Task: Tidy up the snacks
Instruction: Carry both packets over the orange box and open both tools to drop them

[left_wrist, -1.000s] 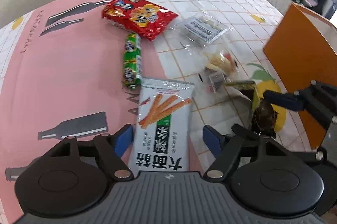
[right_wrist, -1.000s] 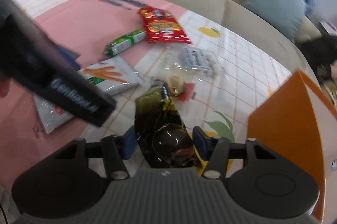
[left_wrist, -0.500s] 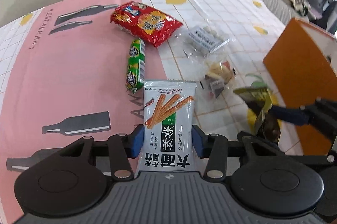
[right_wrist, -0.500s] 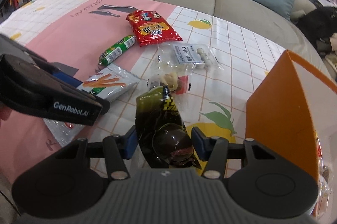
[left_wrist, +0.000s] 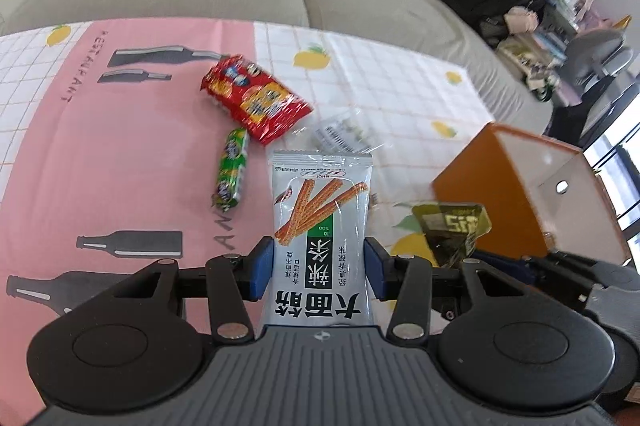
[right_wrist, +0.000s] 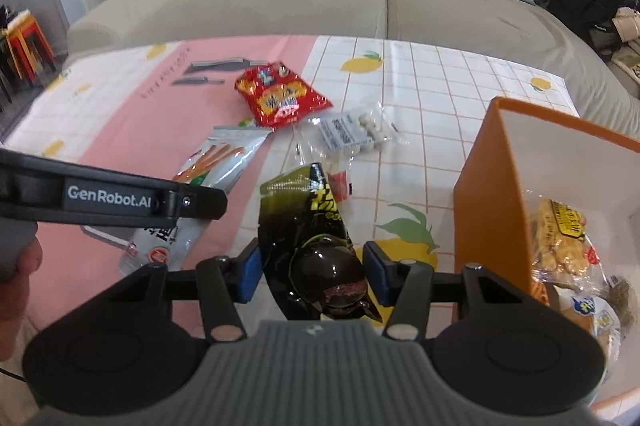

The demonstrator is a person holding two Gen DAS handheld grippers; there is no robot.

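My left gripper [left_wrist: 319, 273] is shut on a white snack packet [left_wrist: 320, 226] printed with orange sticks and holds it above the table. My right gripper [right_wrist: 312, 276] is shut on a dark green-black snack pouch [right_wrist: 310, 230], also lifted. The pouch shows in the left wrist view [left_wrist: 452, 232] beside an orange box [left_wrist: 528, 193]. The box [right_wrist: 492, 193] stands at the right and holds several snack bags [right_wrist: 560, 234]. The white packet shows in the right wrist view [right_wrist: 216, 165] under the left gripper body [right_wrist: 108, 195].
On the pink and white tablecloth [left_wrist: 100, 153] lie a red snack bag [left_wrist: 256, 97], a green roll [left_wrist: 232, 165] and a clear packet of white pieces [right_wrist: 352, 131]. A small clear packet [right_wrist: 340, 177] lies behind the pouch. A grey sofa [right_wrist: 320, 1] stands behind the table.
The left gripper has closed on the white packet and lifted it off the table. The right gripper, still holding the dark pouch, has risen and moved closer to the orange box.
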